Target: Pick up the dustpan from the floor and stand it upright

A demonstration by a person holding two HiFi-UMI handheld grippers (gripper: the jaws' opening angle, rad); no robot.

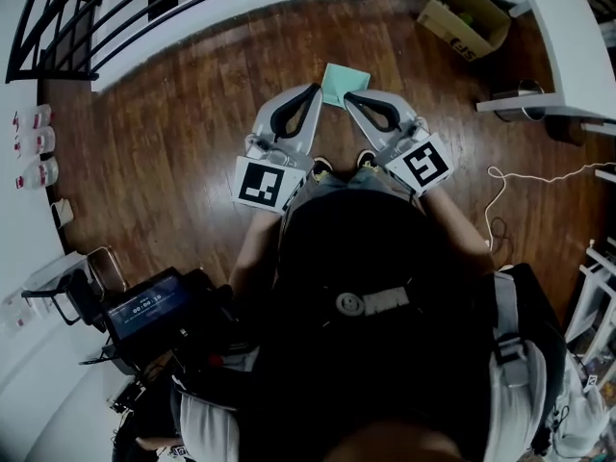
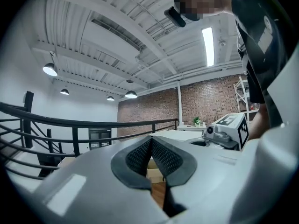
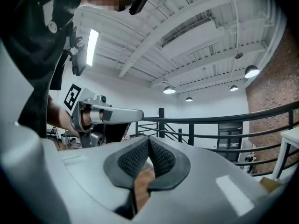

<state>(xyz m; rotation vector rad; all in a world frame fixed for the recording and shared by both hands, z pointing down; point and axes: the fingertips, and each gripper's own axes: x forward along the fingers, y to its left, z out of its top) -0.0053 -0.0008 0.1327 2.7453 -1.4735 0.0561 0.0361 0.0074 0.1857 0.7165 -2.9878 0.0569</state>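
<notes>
- Nearest to us is the dark headgear [image 1: 371,301] of the person wearing the camera, with both arms reaching forward from under it.
- The left gripper [image 1: 310,92] is held level. Its fingers are pressed together at the tips with nothing between them, which its own view confirms.
- The right gripper [image 1: 352,99] is also level, its fingers closed on each other and empty.
- The dustpan [image 1: 345,82] shows as a pale green four-sided patch on the wooden floor [image 1: 192,133], just beyond the two sets of tips and between them. Neither gripper touches it, and neither gripper view shows it.
- From this steep angle we cannot tell whether the dustpan lies flat or already stands on edge.
- We judge that if it stands, nothing is left to do. If it lies flat, the pickup and the standing are both still ahead.
- Each gripper cube carries a black-and-white square marker, left [image 1: 262,183] and right [image 1: 423,165].
- The cardboard box [image 1: 460,12] has dark lettering on its side, and the small screen [image 1: 146,306] shows a row of digits. Both are too small for us to read.
</notes>
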